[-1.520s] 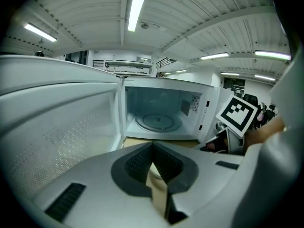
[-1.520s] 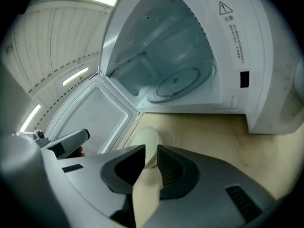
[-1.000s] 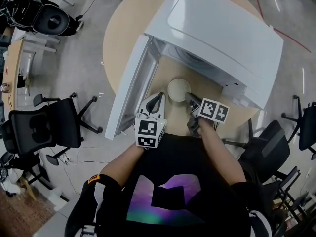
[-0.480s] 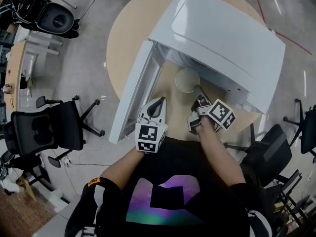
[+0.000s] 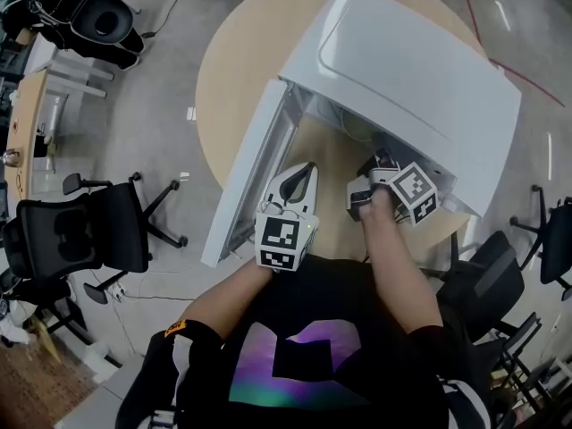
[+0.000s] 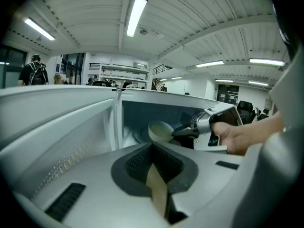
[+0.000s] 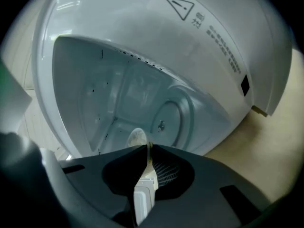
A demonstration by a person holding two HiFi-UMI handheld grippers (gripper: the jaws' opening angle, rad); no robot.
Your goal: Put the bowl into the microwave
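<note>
1. Bowl (image 6: pixel 160 131) hangs just inside the open microwave (image 5: pixel 402 70), its rim pinched edge-on in the closed jaws of the right gripper (image 6: pixel 184 130), with the turntable (image 7: pixel 173 122) beyond it.
2. Best kept level, carried over the turntable's middle, lowered until it rests, and only then released.
3. Left gripper (image 5: pixel 299 175) hovers over the bench (image 5: pixel 228 79) beside the door (image 5: pixel 250 177), jaws together on nothing, apart from the bowl.

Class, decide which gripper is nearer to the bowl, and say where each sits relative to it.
Right. The right gripper grips the bowl by its rim at the microwave opening. The left gripper, shut, is apart from it, further back beside the open door.
</note>
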